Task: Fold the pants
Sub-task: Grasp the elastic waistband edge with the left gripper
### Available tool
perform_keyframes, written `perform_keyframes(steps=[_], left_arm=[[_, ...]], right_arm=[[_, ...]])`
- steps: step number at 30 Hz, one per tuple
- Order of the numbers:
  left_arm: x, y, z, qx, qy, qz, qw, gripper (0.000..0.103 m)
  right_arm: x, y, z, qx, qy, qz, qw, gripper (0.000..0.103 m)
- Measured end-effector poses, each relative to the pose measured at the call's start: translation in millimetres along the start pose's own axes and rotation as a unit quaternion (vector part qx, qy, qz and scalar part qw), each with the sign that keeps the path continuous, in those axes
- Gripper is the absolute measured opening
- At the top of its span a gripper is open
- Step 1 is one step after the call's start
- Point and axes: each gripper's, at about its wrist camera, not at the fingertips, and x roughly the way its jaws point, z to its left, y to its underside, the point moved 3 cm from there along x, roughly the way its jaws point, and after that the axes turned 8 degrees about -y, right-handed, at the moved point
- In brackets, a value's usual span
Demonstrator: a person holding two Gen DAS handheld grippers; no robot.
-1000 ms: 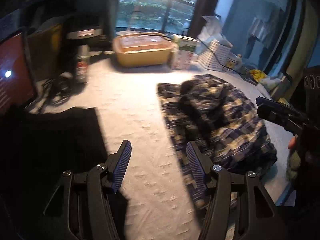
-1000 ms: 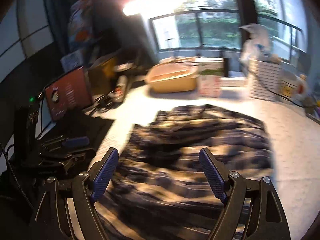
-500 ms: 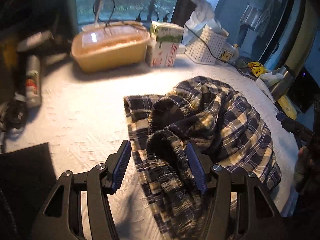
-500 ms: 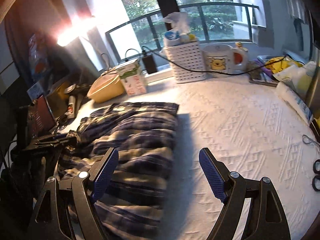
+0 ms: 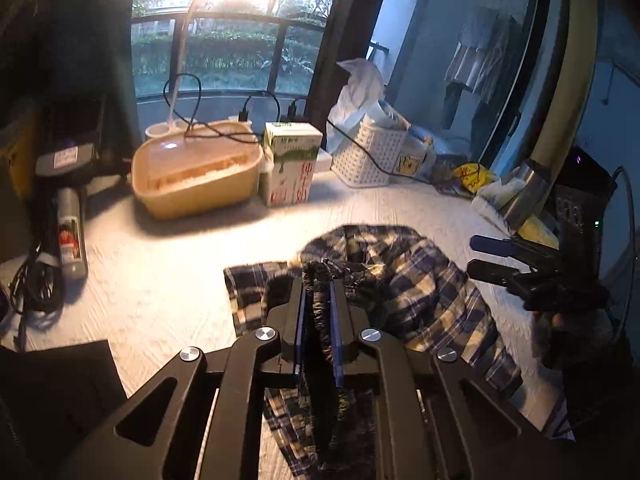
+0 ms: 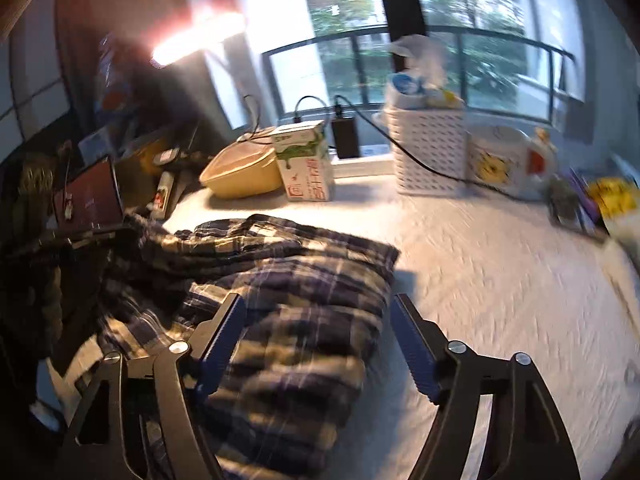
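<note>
While blue-and-cream plaid cotton pants point(image 5: 416, 280) lie crumpled on white textured worktop point(image 5: 160, 288), left gripper point(image 5: 319, 312) just clamped its blue-padded fingers point(image 5: 335, 320) onto bunched waistband fold. Right gripper point(image 6: 320, 340) hovers over pants' near edge, fingers spread, narrowing slightly, gripping nothing. Tan lidded tub point(image 5: 196, 176), green-white carton point(image 5: 292, 168) stand behind, near window.

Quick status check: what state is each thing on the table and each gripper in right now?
Pants: crumpled, unfolded, one gathered edge pinched.
Left gripper: just closed, shut on pants.
Right gripper: open, closing slightly, above pants, gripping nothing.
Tub: lid on.
Carton: upright, closed.
Basket: upright, full.
</note>
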Motion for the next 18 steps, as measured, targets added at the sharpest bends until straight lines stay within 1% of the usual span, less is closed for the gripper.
perform_keyframes(steps=[2, 3, 4, 5, 6, 8, 10, 12, 13, 15, 17, 18], left_arm=[[-2, -8, 2, -0.005, 0.006, -0.009, 0.9999, 0.009], [-4, -11, 2, -0.005, 0.007, -0.015, 0.9998, 0.009], [-5, -15, 2, -0.003, 0.007, -0.022, 0.9997, 0.009], [-5, -19, 3, -0.002, 0.005, -0.028, 0.9996, 0.009], [-4, -25, 5, -0.003, 0.005, -0.035, 0.9994, 0.009], [2, -34, 9, -0.005, 0.004, -0.043, 0.9990, 0.009], [18, -39, 18, -0.007, -0.005, -0.037, 0.9993, 0.009], [42, -37, 31, -0.021, -0.017, -0.012, 0.9996, 0.009], [55, -33, 39, -0.035, -0.017, 0.009, 0.9992, 0.009], [73, -23, 50, -0.048, -0.026, 0.039, 0.9978, 0.009], [79, -16, 53, -0.051, -0.025, 0.054, 0.9969, 0.010], [80, -14, 53, -0.052, -0.024, 0.056, 0.9968, 0.010]], right_arm=[[4, -8, 1, -0.019, -0.006, 0.002, 1.000, 0.064], [6, -14, 0, -0.031, -0.007, 0.002, 1.000, 0.061], [8, -20, -1, -0.041, -0.009, 0.003, 0.999, 0.053], [9, -23, -3, -0.047, -0.010, 0.003, 0.999, 0.041], [12, -28, -7, -0.052, -0.013, 0.006, 0.999, 0.037], [18, -33, -15, -0.050, -0.016, 0.015, 0.999, 0.035], [28, -36, -24, -0.045, -0.037, 0.033, 0.998, 0.035], [38, -36, -33, -0.054, -0.044, 0.050, 0.996, 0.035], [41, -35, -35, -0.059, -0.041, 0.057, 0.996, 0.035], [49, -32, -42, -0.073, -0.028, 0.077, 0.994, 0.035], [52, -27, -44, -0.080, -0.031, 0.091, 0.992, 0.035], [53, -25, -43, -0.085, -0.040, 0.098, 0.991, 0.035]])
